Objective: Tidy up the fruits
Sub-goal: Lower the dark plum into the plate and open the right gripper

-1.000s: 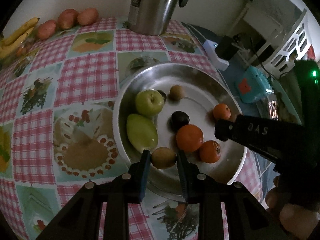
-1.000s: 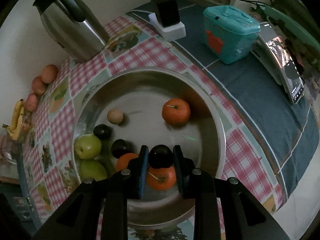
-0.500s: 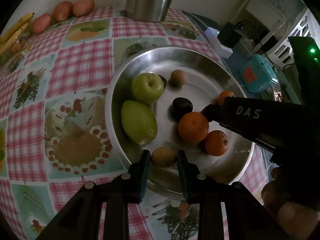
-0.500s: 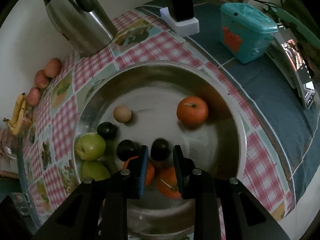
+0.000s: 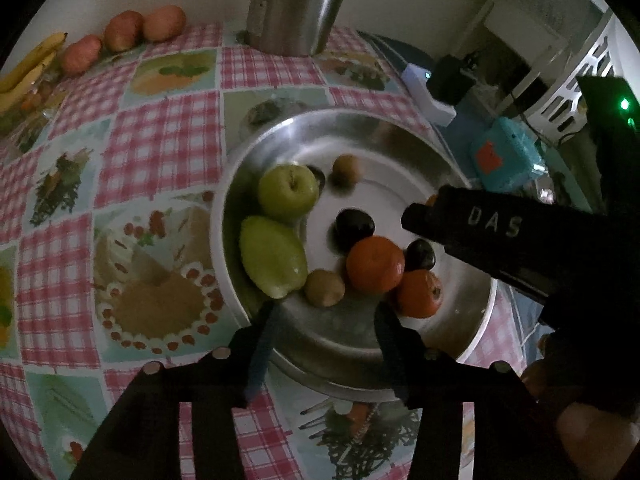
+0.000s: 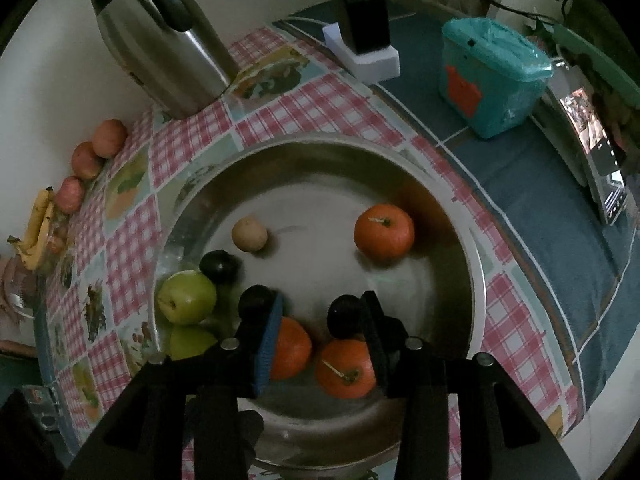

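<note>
Both grippers have just been opening above the steel tray [image 5: 352, 344]. The left gripper [image 5: 326, 316] holds nothing, the kiwi [image 5: 325, 287] lying free; the right gripper [image 6: 322, 312] has released the dark plum [image 6: 345, 317], near two oranges.

Checked tablecloth [image 5: 168, 136]: steel bowl [image 5: 360, 136], kettle [image 5: 296, 8], perhaps potatoes [image 5: 124, 34].

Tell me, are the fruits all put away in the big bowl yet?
Mostly. The metal bowl already holds apples, oranges and plums. Both jaws have just opened: the left gripper let go of a kiwi, the right gripper a dark plum. Bananas and reddish fruits remain by the wall.
</note>
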Motion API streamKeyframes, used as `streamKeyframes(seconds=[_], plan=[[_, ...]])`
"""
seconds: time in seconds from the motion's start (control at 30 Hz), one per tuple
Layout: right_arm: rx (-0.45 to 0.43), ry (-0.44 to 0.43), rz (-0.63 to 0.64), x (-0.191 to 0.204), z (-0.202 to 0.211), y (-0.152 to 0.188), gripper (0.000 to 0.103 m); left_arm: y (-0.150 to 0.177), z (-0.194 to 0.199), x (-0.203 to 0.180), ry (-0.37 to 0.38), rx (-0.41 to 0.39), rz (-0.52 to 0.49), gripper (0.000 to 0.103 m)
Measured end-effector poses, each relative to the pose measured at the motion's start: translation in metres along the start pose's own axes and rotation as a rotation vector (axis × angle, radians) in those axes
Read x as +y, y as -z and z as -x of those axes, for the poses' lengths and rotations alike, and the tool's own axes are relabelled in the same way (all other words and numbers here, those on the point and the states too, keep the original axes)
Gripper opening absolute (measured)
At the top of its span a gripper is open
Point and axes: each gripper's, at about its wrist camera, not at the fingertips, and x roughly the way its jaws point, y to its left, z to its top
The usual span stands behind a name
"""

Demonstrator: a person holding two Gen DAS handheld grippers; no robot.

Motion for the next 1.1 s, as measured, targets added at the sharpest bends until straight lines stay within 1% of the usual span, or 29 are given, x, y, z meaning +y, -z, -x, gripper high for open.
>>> streamKeyframes(seconds=[0.07,0.1,0.13,0.17,0.2,0.27,0.33,0.4,0.43,0.6,0.67,0.77,0.8,0.83,0.87,1.1], plan=[[-0.005,0.0,0.006,0.001,0.003,0.0,0.044,-0.003,0.005,0.006,-0.001,-0.011,0.026,0.06],[-0.006,0.001,0.009,0.002,0.004,-0.001,0.047,-0.004,0.007,0.01,0.0,-0.014,0.041,0.063],[-0.005,0.002,0.012,0.003,0.004,-0.001,0.057,-0.005,0.008,0.015,0.001,-0.018,0.065,0.066],[-0.006,0.002,0.013,0.003,0.004,-0.001,0.062,-0.005,0.01,0.021,-0.004,-0.021,0.089,0.073],[-0.006,-0.001,0.016,0.004,0.004,-0.001,0.062,-0.007,0.011,0.028,-0.013,-0.026,0.119,0.077],[0.001,-0.003,0.02,0.004,0.003,-0.001,0.062,-0.008,0.015,0.043,-0.03,-0.038,0.17,0.081],[0.006,-0.004,0.027,0.005,0.002,-0.001,0.062,-0.008,0.018,0.054,-0.047,-0.05,0.207,0.089],[0.008,0.0,0.04,0.007,0.003,-0.001,0.066,-0.009,0.021,0.066,-0.076,-0.068,0.24,0.101],[0.005,0.004,0.049,0.009,0.004,0.0,0.07,-0.008,0.023,0.07,-0.092,-0.078,0.25,0.102],[0.0,0.008,0.096,0.02,0.007,0.002,0.072,-0.007,0.032,0.088,-0.193,-0.125,0.268,0.103],[-0.002,0.009,0.114,0.025,0.007,0.005,0.082,-0.005,0.035,0.093,-0.243,-0.139,0.269,0.103],[-0.013,0.005,0.14,0.034,0.009,0.011,0.084,0.002,0.042,0.105,-0.32,-0.163,0.28,0.103],[-0.018,0.005,0.156,0.038,0.009,0.014,0.084,0.003,0.043,0.108,-0.333,-0.166,0.285,0.103],[-0.021,0.006,0.165,0.041,0.009,0.015,0.09,0.005,0.045,0.113,-0.351,-0.171,0.293,0.103],[-0.024,0.009,0.172,0.043,0.01,0.017,0.093,0.006,0.047,0.117,-0.368,-0.176,0.301,0.103],[-0.067,-0.013,0.207,0.057,0.021,0.031,0.093,0.013,0.06,0.13,-0.487,-0.189,0.315,0.103]])
